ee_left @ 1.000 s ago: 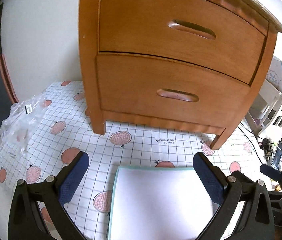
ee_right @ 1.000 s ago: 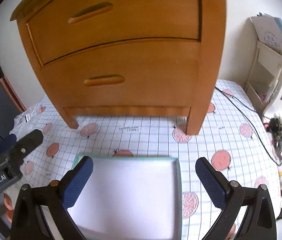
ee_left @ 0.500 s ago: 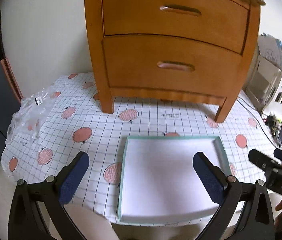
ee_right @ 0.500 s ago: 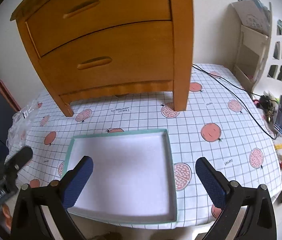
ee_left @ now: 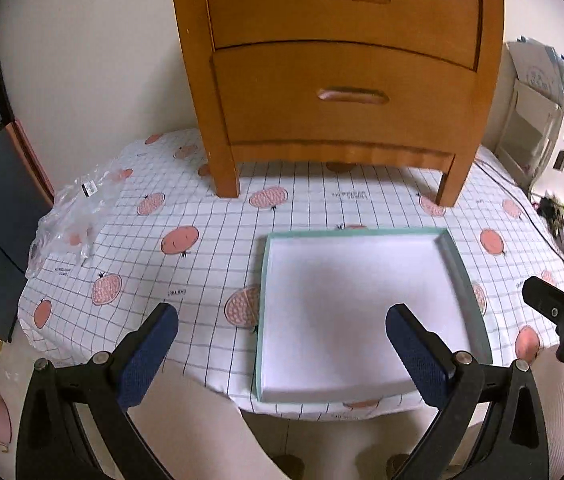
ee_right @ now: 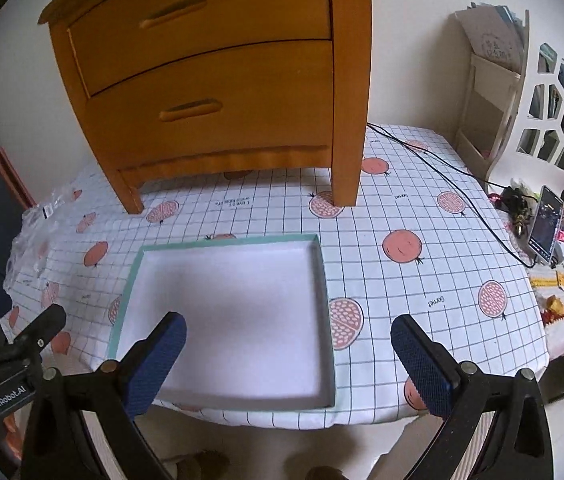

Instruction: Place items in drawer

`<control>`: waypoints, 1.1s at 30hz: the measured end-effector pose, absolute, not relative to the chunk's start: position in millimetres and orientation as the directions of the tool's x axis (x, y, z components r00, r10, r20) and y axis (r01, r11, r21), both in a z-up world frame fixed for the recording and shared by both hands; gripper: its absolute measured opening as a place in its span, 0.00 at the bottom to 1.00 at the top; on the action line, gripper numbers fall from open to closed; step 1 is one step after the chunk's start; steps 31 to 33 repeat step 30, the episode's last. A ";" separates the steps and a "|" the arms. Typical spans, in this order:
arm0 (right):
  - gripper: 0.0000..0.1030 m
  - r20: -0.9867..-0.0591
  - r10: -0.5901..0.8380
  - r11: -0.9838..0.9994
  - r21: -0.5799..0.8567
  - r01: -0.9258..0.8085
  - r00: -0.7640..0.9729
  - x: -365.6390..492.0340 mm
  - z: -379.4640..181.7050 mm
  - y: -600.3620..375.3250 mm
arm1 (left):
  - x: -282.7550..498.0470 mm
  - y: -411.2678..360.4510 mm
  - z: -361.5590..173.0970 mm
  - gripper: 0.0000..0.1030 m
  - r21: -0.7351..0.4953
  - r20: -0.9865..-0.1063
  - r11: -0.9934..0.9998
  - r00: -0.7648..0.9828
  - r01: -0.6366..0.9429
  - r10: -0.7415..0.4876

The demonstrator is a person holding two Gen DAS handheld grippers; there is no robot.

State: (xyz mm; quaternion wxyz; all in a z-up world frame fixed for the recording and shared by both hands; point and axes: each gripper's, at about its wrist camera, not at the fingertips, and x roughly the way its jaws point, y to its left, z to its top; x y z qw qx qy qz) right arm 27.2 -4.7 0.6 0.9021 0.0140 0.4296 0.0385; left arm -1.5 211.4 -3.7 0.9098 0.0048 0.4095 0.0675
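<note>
The left gripper point(ee_left: 282, 344) is wide open at the bottom of its frame and holds nothing. The right gripper point(ee_right: 288, 354) is wide open too, with nothing in it. Both hang above the near edge of the white tray point(ee_right: 225, 308). The wooden drawers point(ee_left: 342, 84) at the top are closed.

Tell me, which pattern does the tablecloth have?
The tablecloth is white with a dark grid and pink pomegranates, clearest in the right wrist view.
</note>
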 end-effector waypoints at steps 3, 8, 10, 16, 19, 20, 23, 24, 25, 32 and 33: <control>1.00 -0.780 0.075 0.997 0.046 -0.063 0.621 19.6 -5.4 -2.4 | -5.7 211.0 -6.2 1.00 0.064 -0.751 0.991 0.648 -0.119 0.126; 1.00 -0.788 0.074 0.997 0.039 -0.071 0.611 14.1 -12.1 0.7 | -9.0 212.7 -9.3 1.00 0.066 -0.755 0.991 0.643 -0.119 0.128; 1.00 -0.788 0.075 0.996 0.034 -0.078 0.611 12.5 -13.6 1.9 | -8.6 215.7 -9.6 1.00 0.053 -0.757 0.991 0.642 -0.125 0.121; 1.00 -0.787 0.074 0.996 0.024 -0.089 0.613 10.3 -13.5 6.2 | -8.5 218.0 -12.2 1.00 0.044 -0.763 0.990 0.635 -0.134 0.120; 1.00 -0.786 0.072 0.996 0.022 -0.090 0.614 10.7 -13.8 7.0 | -8.3 216.3 -12.1 1.00 0.050 -0.760 0.990 0.638 -0.129 0.121; 1.00 -0.787 0.072 0.996 0.022 -0.089 0.613 10.7 -14.3 7.2 | -8.5 215.6 -12.2 1.00 0.052 -0.759 0.991 0.640 -0.126 0.121; 1.00 -0.790 0.072 0.996 0.023 -0.089 0.609 10.5 -15.8 7.8 | -8.6 215.0 -12.2 1.00 0.052 -0.759 0.991 0.641 -0.121 0.118; 1.00 -0.790 0.073 0.996 0.024 -0.089 0.608 10.6 -16.1 7.9 | -8.6 214.9 -12.1 1.00 0.050 -0.758 0.992 0.641 -0.120 0.116; 1.00 -0.790 0.073 0.996 0.024 -0.089 0.608 10.5 -16.2 7.7 | -8.6 215.1 -11.9 1.00 0.047 -0.758 0.992 0.642 -0.119 0.113; 1.00 -0.789 0.072 0.996 0.023 -0.088 0.610 10.2 -15.9 7.9 | -9.7 215.3 -9.3 1.00 0.031 -0.750 0.993 0.653 -0.118 0.101; 1.00 -0.789 0.072 0.996 0.023 -0.088 0.610 10.2 -15.9 7.9 | -9.7 215.3 -9.3 1.00 0.031 -0.750 0.993 0.653 -0.118 0.101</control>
